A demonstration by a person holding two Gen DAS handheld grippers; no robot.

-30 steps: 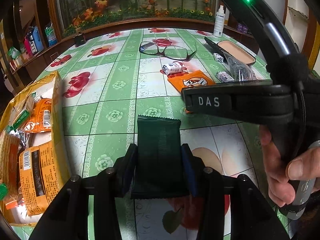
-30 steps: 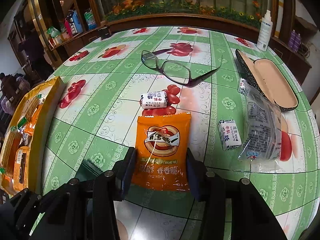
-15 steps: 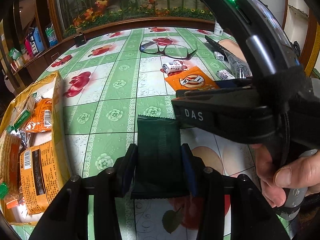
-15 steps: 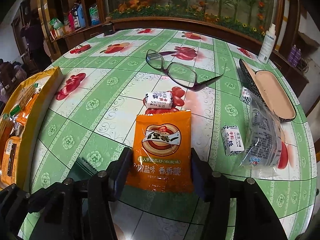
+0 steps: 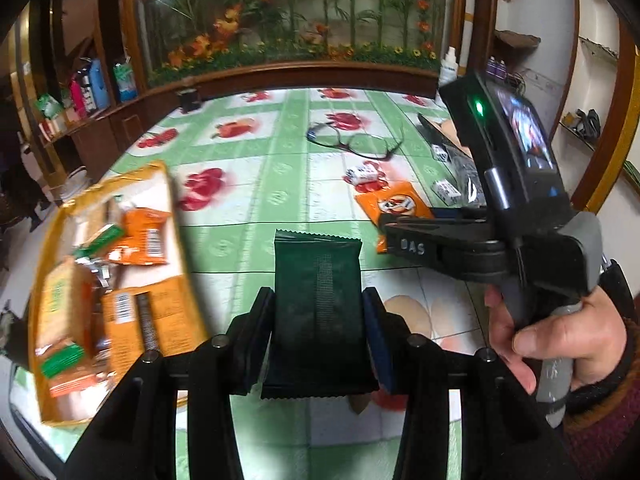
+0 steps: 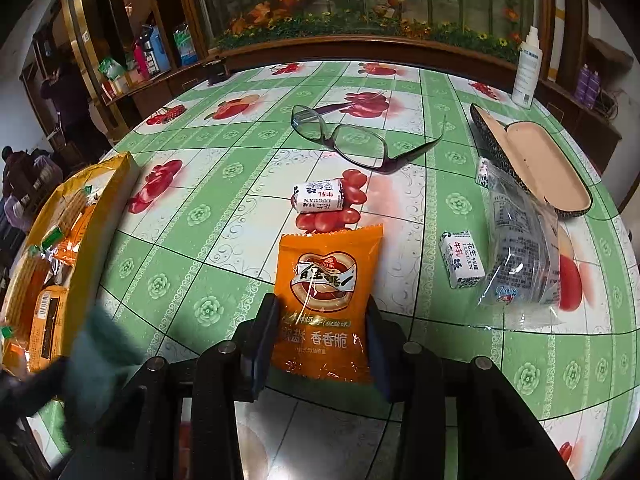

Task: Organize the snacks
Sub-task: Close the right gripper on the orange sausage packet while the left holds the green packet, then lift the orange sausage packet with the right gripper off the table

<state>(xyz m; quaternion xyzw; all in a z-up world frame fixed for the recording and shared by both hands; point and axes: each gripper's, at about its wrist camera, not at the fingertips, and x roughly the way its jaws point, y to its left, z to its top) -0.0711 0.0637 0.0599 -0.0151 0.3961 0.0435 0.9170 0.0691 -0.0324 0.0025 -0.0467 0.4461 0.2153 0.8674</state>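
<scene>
Left wrist view: the left gripper [image 5: 318,334] is clenched on a dark green snack packet [image 5: 318,312], a flat foil pouch with crimped, saw-toothed ends and a ribbed seam down its middle. The packet's long axis runs straight along the fingers, its far end pointing away from the camera over the green flowered tablecloth [image 5: 256,184]. Left of the packet lies the yellow snack tray [image 5: 60,216], blurred, holding orange and green wrappers.

To the packet's right, this view alone shows the right gripper [image 5: 384,226] from the side, its black body lettered "DAS" with a green light on top, and the person's right hand [image 5: 560,336] around the handle. Its tip sits over an orange snack packet [image 5: 394,208].

The right wrist view shows that orange snack packet [image 6: 326,304] face up between the two fingers of the right gripper [image 6: 320,340]; both pads touch its side edges, so it is grasped. It is a glossy pouch with a round red-and-white emblem and Chinese lettering, long axis in line with the fingers, its serrated top edge pointing away from the camera. Whether it is lifted or resting on the cloth cannot be told.

Only this view shows clearly what lies beyond the orange packet: a white wrapped candy [image 6: 318,196] just past its top edge, black-framed glasses [image 6: 360,140] farther on, a second white candy [image 6: 460,264] to its right, touching a clear plastic bag [image 6: 520,252], and an open glasses case [image 6: 536,160] beyond that. The dark green packet appears here only as a blurred patch at lower left.
</scene>
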